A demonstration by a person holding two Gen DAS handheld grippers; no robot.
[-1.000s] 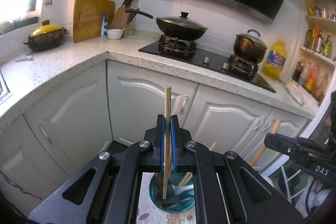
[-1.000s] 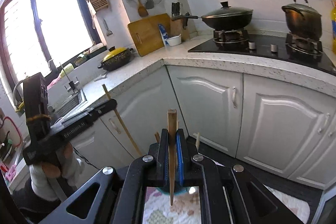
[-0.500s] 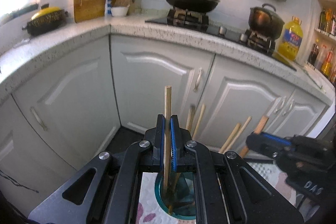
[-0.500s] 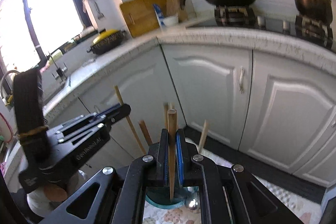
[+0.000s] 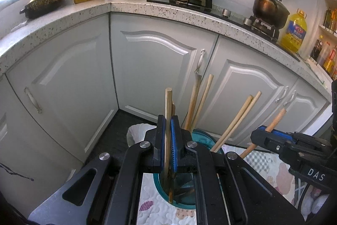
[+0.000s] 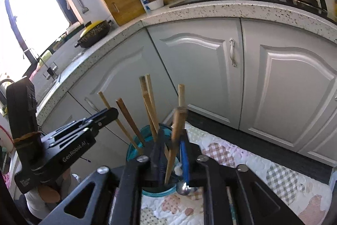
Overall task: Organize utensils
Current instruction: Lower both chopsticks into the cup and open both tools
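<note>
Left gripper (image 5: 168,136): jaws pressed tight on one upright chopstick (image 5: 168,119), bottom centre of the left view; its lower end dips into the teal cup (image 5: 162,189).
Right gripper (image 6: 171,144): jaws opening, a narrow gap between the blue pads; a tilted stick (image 6: 175,132) stands between them, its lower end in the cup (image 6: 134,147). Whether a pad touches it cannot be told.
Cup: bottom centre of both views, on a patterned cloth (image 6: 231,159), holding several leaning chopsticks (image 5: 236,119).
Backdrop: white cabinets (image 5: 160,60) under a speckled counter (image 5: 63,16).
</note>
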